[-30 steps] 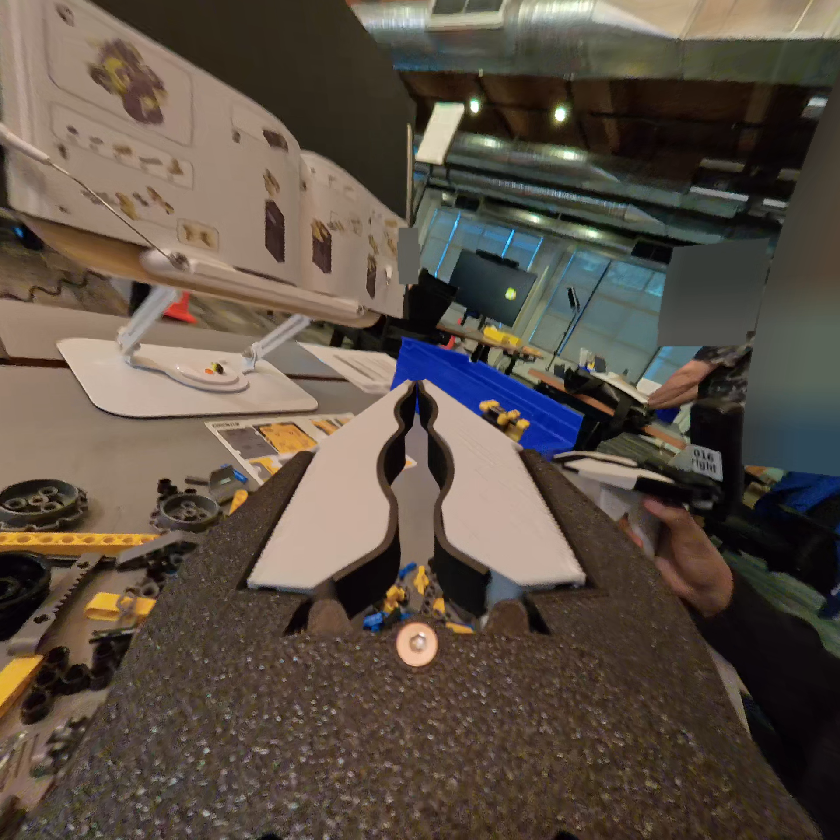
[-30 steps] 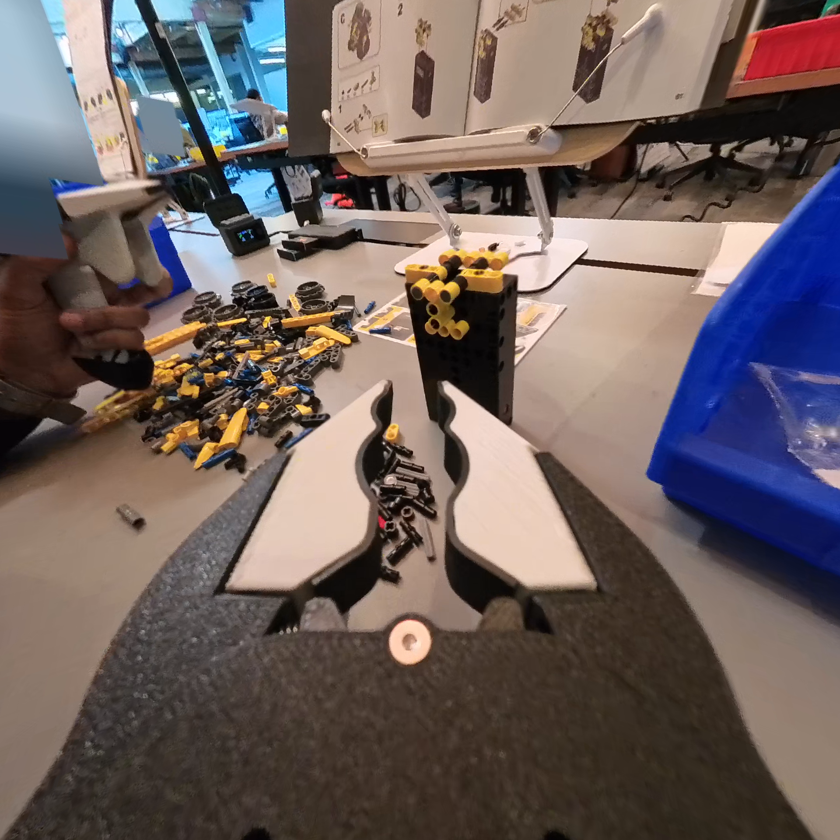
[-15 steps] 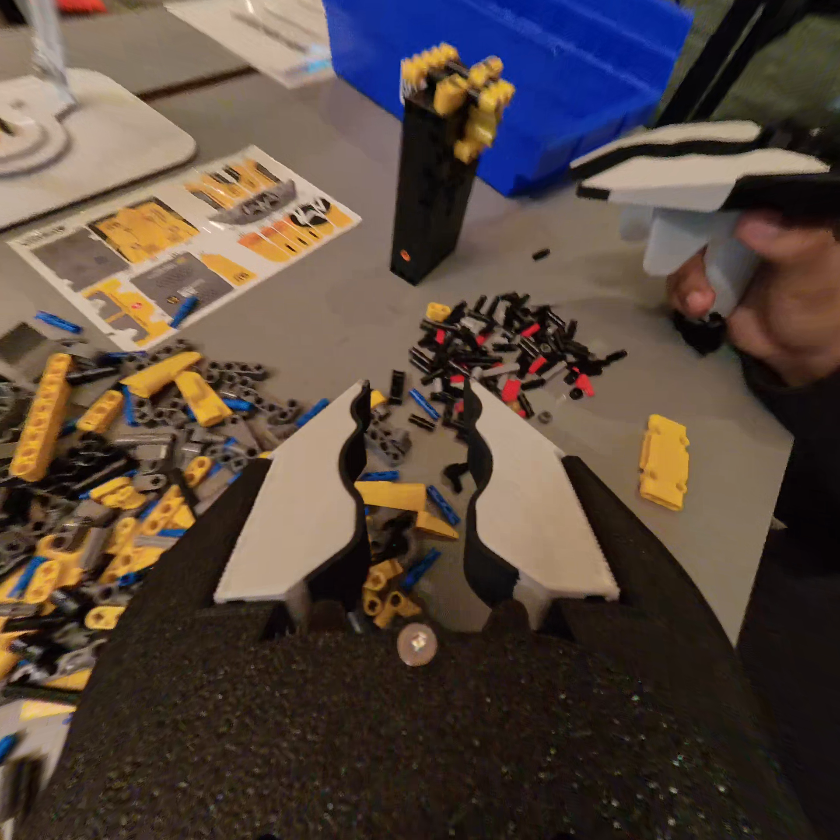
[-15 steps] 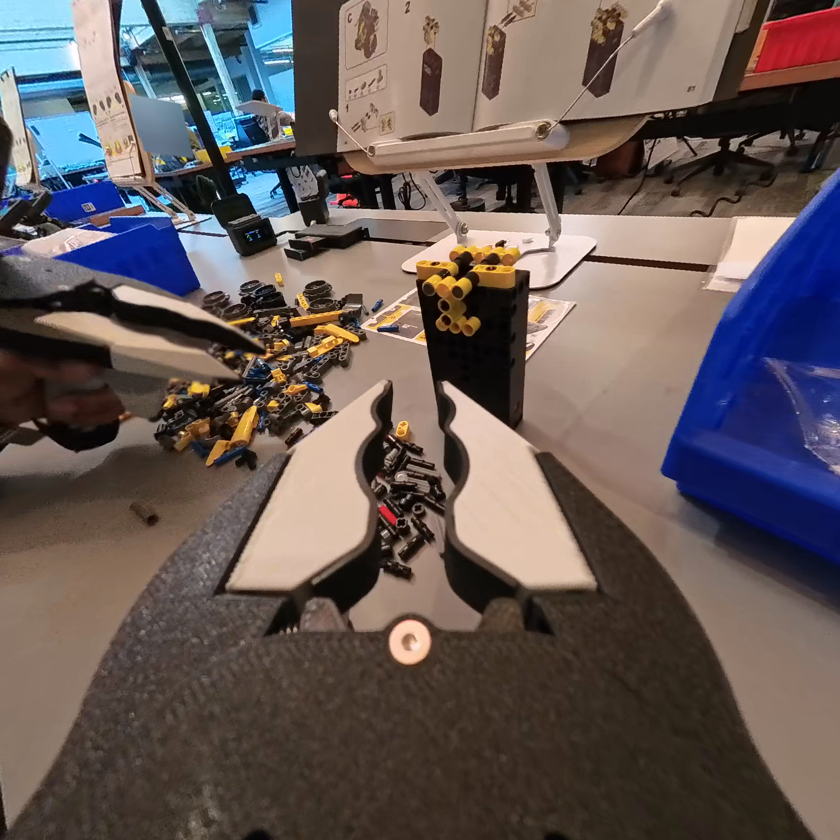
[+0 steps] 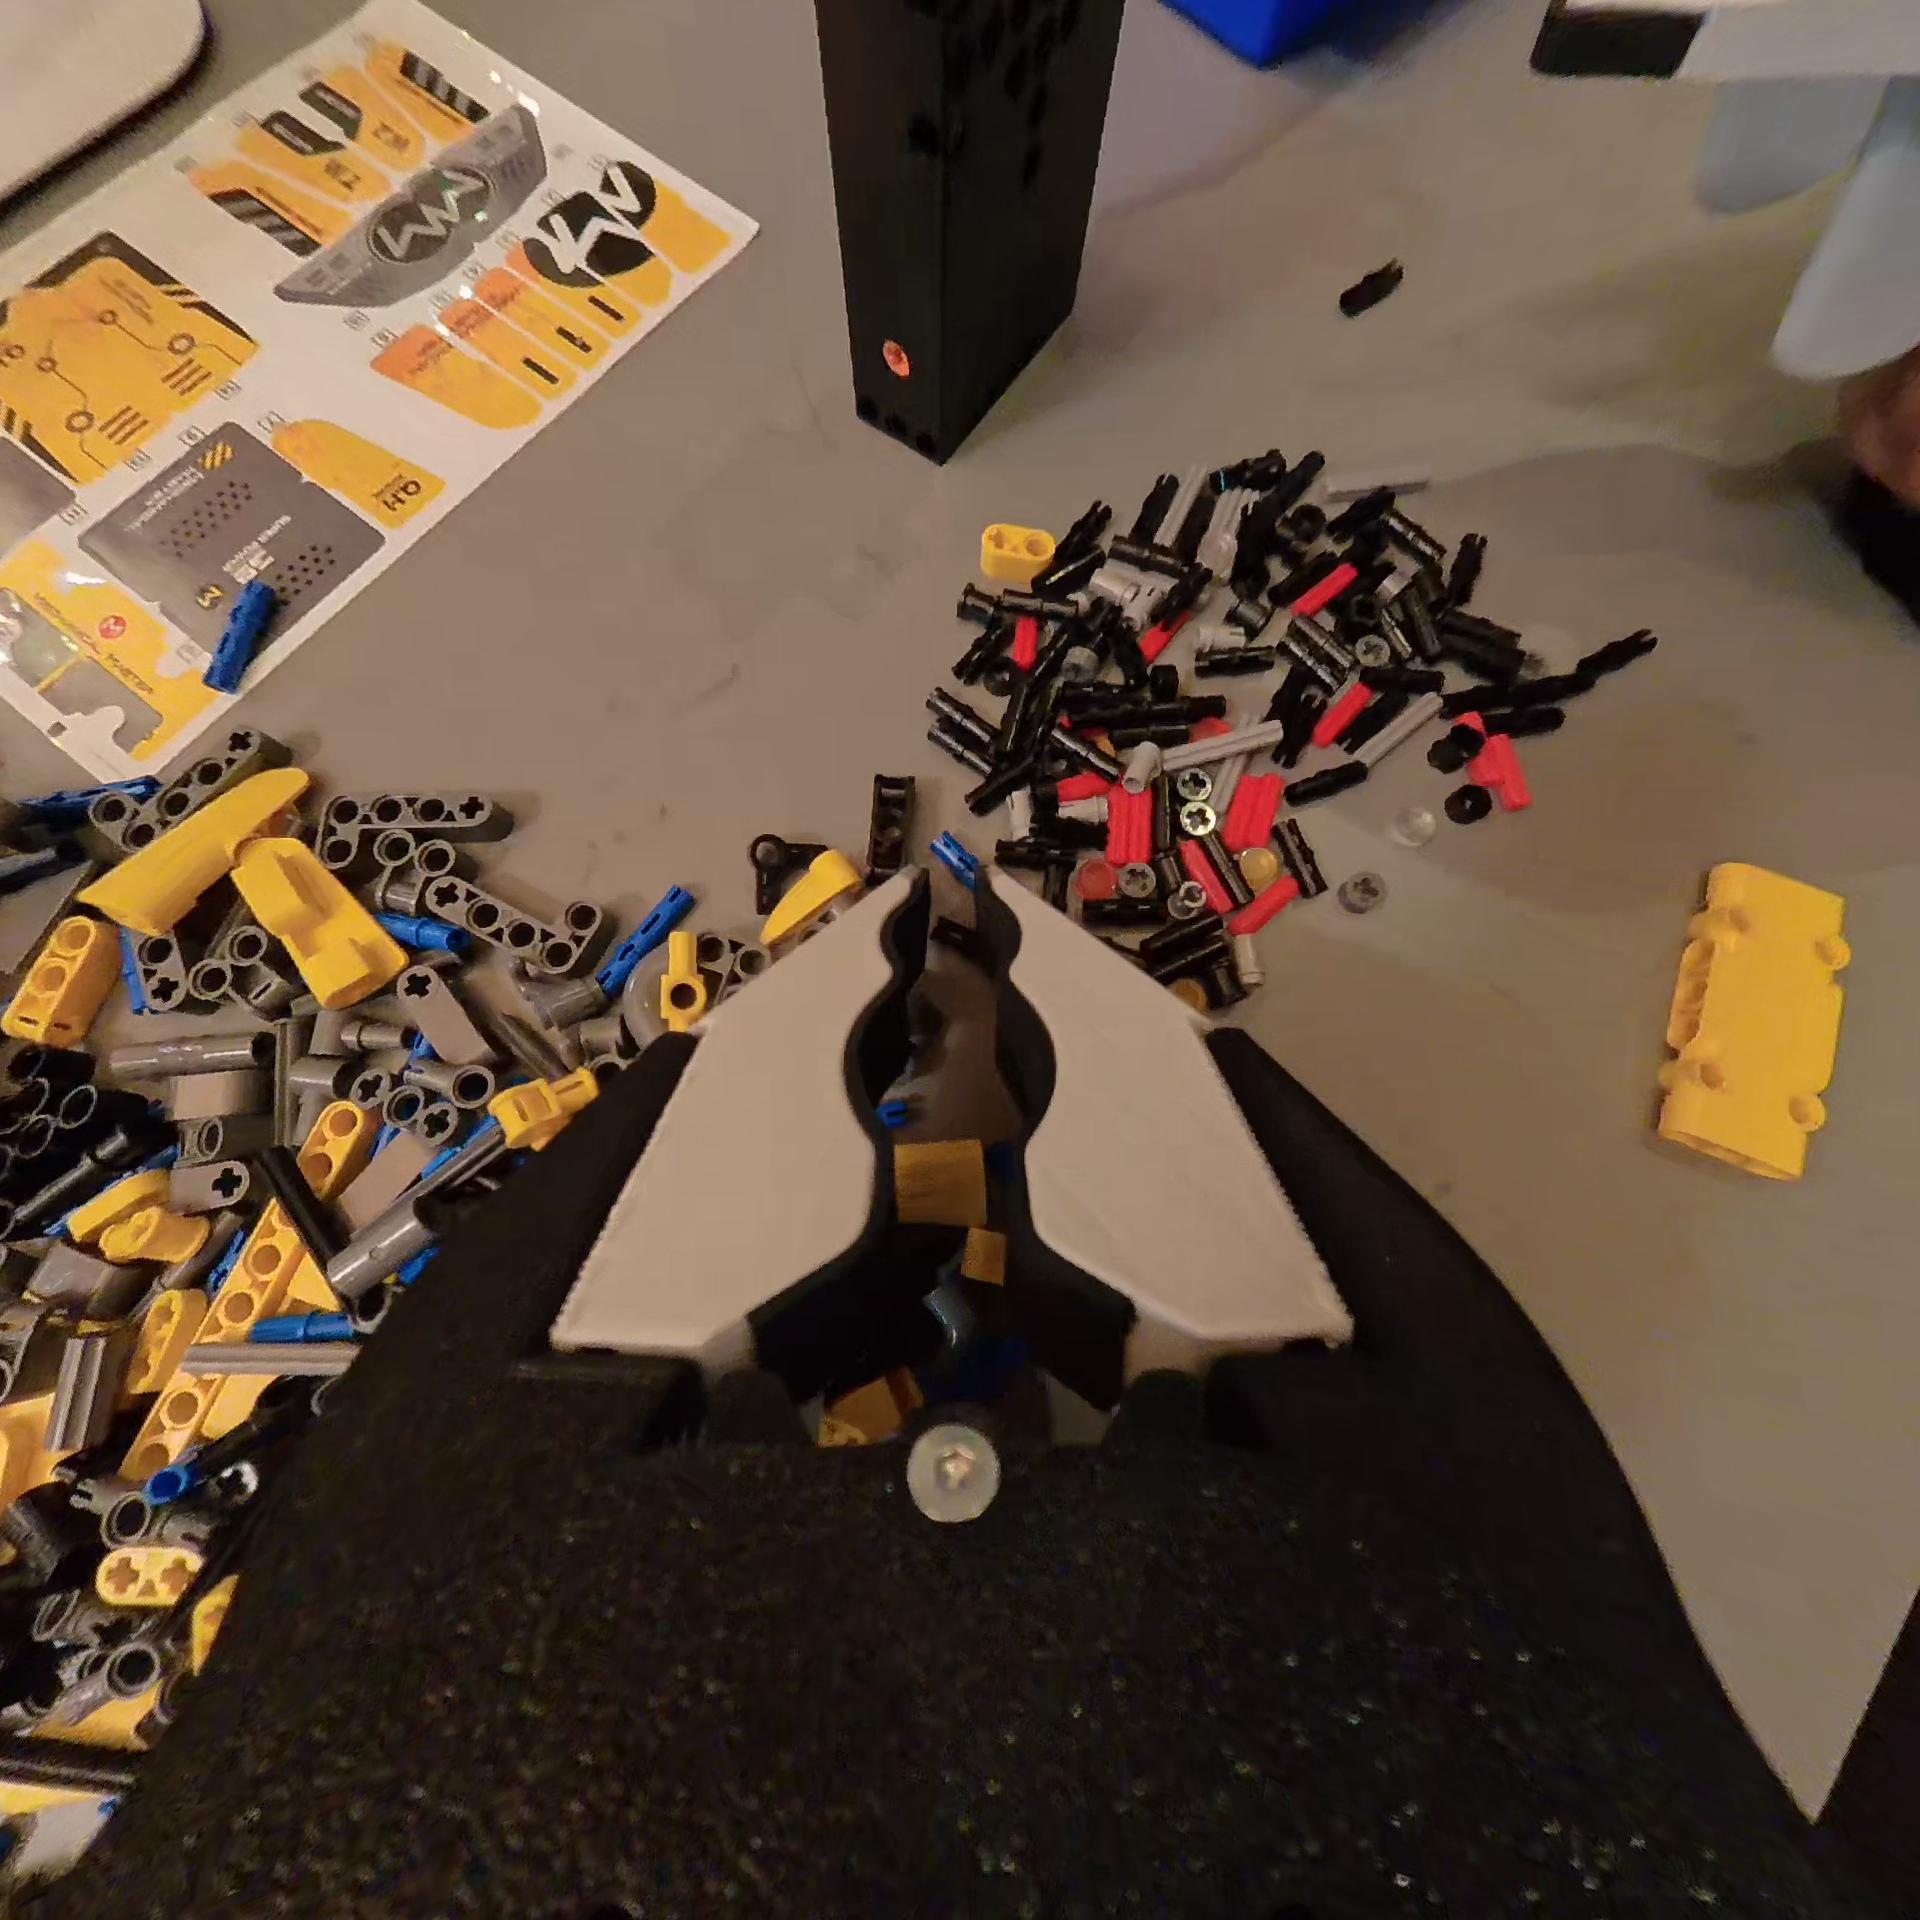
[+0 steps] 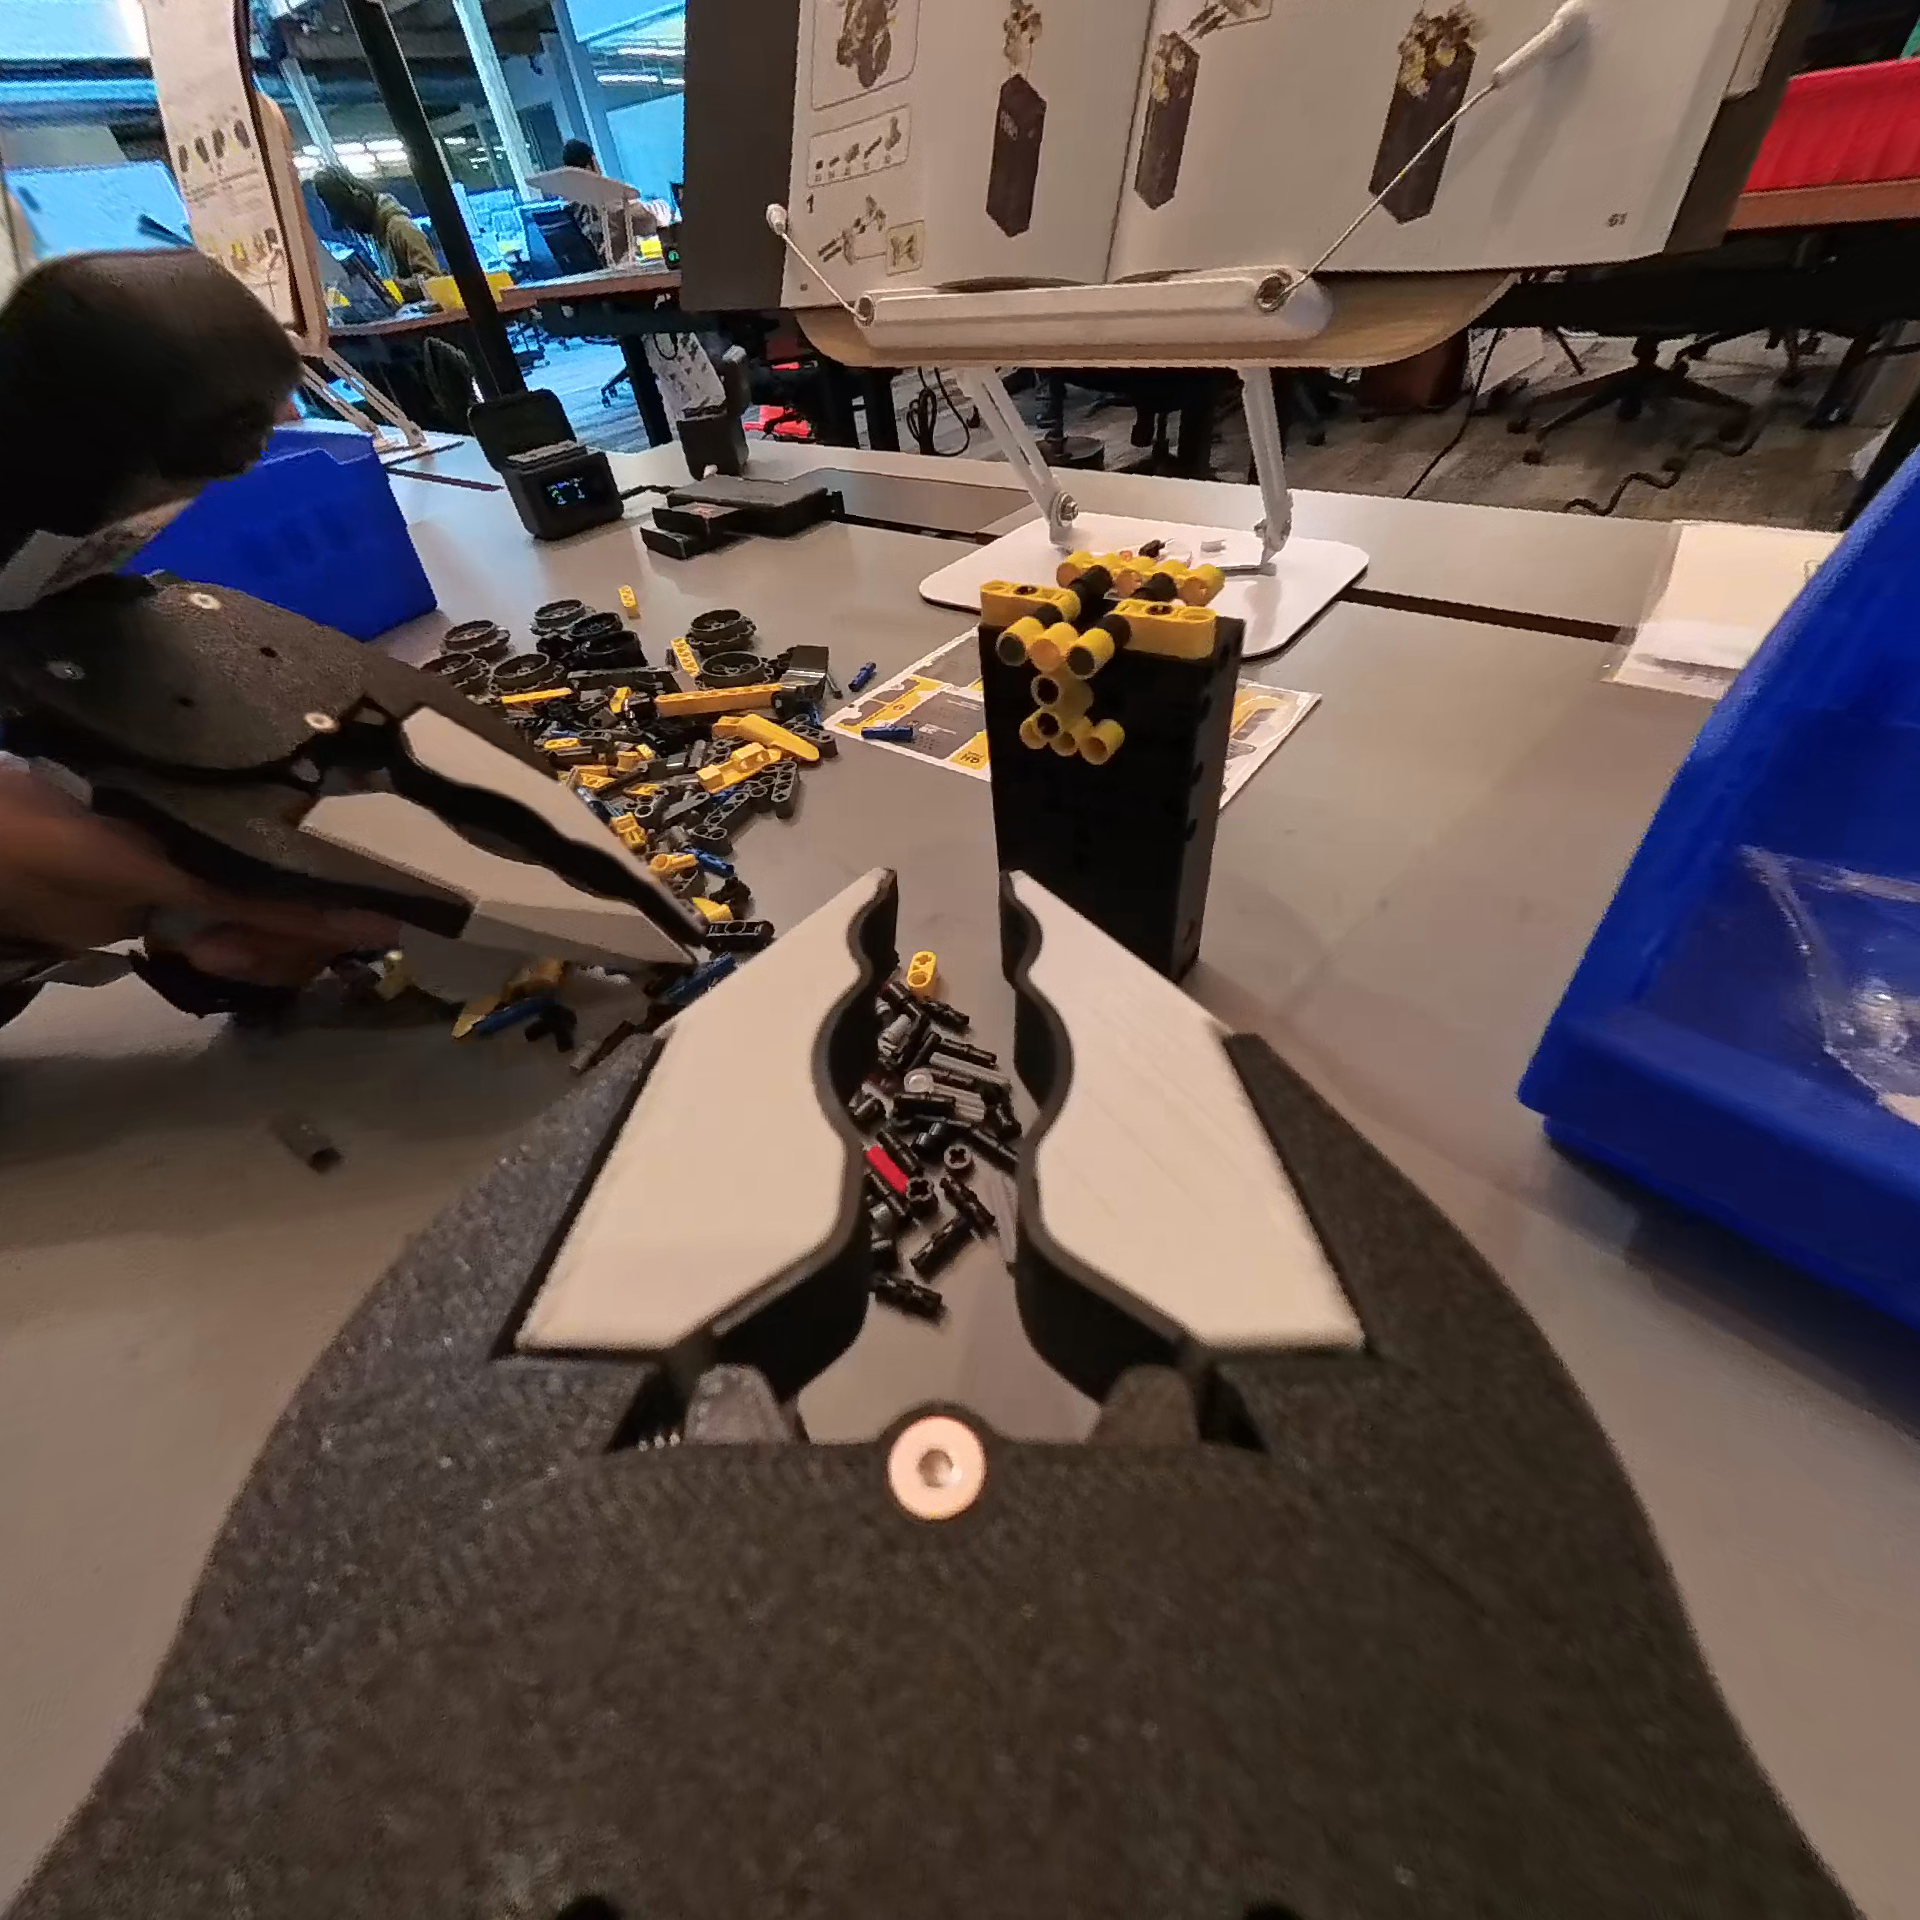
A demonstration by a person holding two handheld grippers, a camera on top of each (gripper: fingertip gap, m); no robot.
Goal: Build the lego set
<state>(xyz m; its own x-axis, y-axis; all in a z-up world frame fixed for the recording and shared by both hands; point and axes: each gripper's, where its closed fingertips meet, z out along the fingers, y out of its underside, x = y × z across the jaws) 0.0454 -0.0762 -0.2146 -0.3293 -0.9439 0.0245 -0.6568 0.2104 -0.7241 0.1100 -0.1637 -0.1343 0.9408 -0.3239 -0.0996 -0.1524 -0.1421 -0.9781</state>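
My left gripper (image 5: 953,881) points down at the grey table, between a mixed pile of yellow, grey and blue pieces (image 5: 260,1039) and a heap of black and red pins (image 5: 1247,707). Its jaws stand nearly together, with a small blue pin (image 5: 954,858) pinched at the tips. It also shows in the right wrist view (image 6: 681,951), with its tip on the table at the blue pin (image 6: 701,974). My right gripper (image 6: 951,883) is open and empty, low over the heap of pins (image 6: 935,1122). A black tower with yellow pieces on top (image 6: 1101,831) stands just behind it.
A sticker sheet (image 5: 312,312) lies at the far left of the tower (image 5: 956,208). A yellow panel piece (image 5: 1751,1023) lies alone at the right. A blue bin (image 6: 1714,987) stands at the right. A stand holding an open instruction book (image 6: 1143,582) stands behind. The tips of one gripper are about 15 cm away from the tips of the other.
My left gripper has tipped down from level to the table, opened, then closed at the blue pin between the piles. My right gripper has barely moved and stays open.
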